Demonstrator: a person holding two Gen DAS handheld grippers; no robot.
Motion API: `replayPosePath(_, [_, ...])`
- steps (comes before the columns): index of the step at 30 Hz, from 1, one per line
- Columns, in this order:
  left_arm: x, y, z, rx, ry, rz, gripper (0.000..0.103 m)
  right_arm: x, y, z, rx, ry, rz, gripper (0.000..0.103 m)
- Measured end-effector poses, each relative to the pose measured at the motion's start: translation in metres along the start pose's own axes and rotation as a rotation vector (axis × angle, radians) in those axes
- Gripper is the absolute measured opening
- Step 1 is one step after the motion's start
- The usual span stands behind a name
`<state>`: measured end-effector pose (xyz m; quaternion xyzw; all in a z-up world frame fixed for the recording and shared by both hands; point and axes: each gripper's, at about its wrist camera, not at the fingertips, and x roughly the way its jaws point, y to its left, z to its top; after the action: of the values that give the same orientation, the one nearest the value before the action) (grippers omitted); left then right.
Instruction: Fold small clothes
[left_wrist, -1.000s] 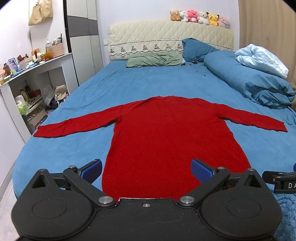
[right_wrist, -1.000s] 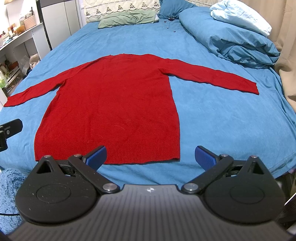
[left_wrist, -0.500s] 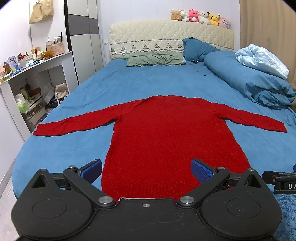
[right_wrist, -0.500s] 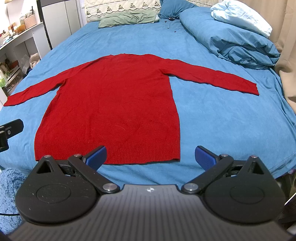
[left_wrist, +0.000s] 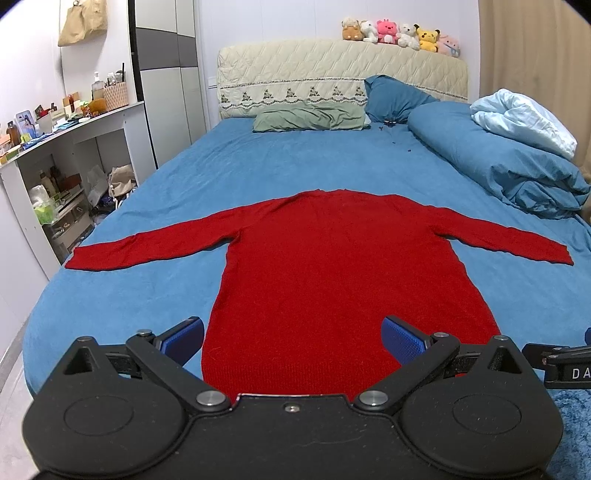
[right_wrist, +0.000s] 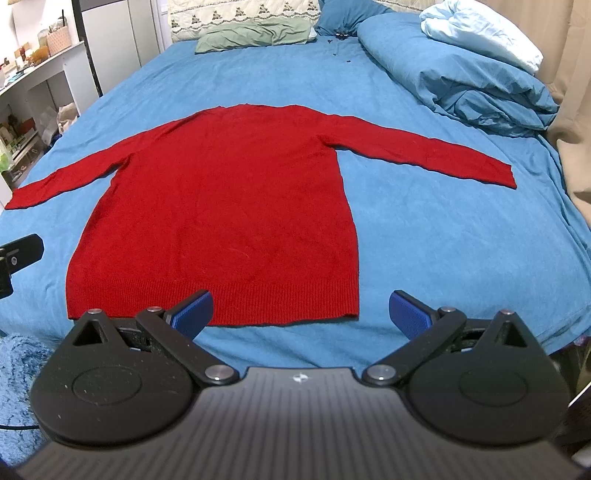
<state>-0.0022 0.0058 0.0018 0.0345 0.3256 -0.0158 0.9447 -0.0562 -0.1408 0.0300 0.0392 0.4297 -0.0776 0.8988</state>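
Note:
A red long-sleeved sweater (left_wrist: 332, 266) lies flat on the blue bed (left_wrist: 258, 166), hem toward me, both sleeves spread out sideways. It also shows in the right wrist view (right_wrist: 229, 192). My left gripper (left_wrist: 293, 341) is open and empty, hovering over the hem near the bed's near edge. My right gripper (right_wrist: 301, 314) is open and empty, just short of the hem's right half. Neither touches the sweater.
A rolled blue duvet (left_wrist: 495, 166) with a pale blanket (left_wrist: 524, 122) lies along the bed's right side. Pillows (left_wrist: 310, 118) and plush toys (left_wrist: 399, 33) are at the headboard. A cluttered white desk (left_wrist: 74, 125) stands left. A curtain (right_wrist: 576, 110) hangs right.
The left wrist view has lifted or pulled back slightly, so the sweater sits a little lower in frame. The right gripper and the sweater have not moved.

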Motion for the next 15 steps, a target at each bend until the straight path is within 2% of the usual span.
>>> replayPosePath(15, [0.0022,0.0008,0.0,-0.008,0.005,-0.001,0.103,0.0045,0.0012,-0.0022,0.001,0.005,0.001,0.103])
